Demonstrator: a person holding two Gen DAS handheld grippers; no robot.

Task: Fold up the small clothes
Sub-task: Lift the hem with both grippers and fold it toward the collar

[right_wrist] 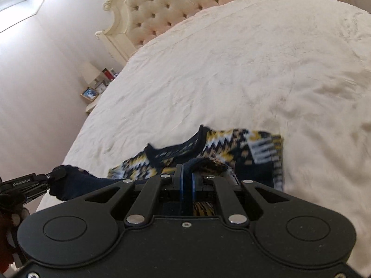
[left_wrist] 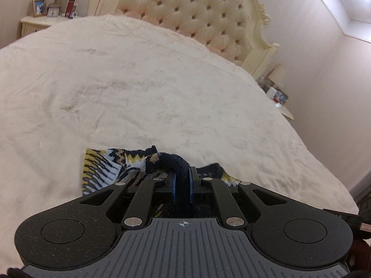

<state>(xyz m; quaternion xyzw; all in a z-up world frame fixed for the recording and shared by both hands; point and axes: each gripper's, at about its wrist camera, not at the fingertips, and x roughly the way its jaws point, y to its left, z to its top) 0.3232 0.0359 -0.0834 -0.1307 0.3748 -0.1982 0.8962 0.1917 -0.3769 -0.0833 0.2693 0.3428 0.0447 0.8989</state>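
Now we have both tools clamped on a small knitted sweater point(right_wrist: 243, 146), which lies low in the frame on the near part of the bed point(left_wrist: 139, 81). Our left tool point(left_wrist: 182, 180) pinches a thick dark ribbed edge between its blue pads, and that edge arches up out of the jaws like a soft roll. Our right tool point(right_wrist: 186, 178) is clenched on another dark edge of the same garment, with patterned knit bunched just beside it. We judge the sweater light, limp and stretchy, so it should sag between two grips and slide little on the cover. Its ribbed hems look like the firmest places to hold. Navy, yellow and white zigzags cover the knit. Around it, the cream bed cover is faintly creased, and a tufted headboard point(left_wrist: 197, 11) stands at the top of the frame.
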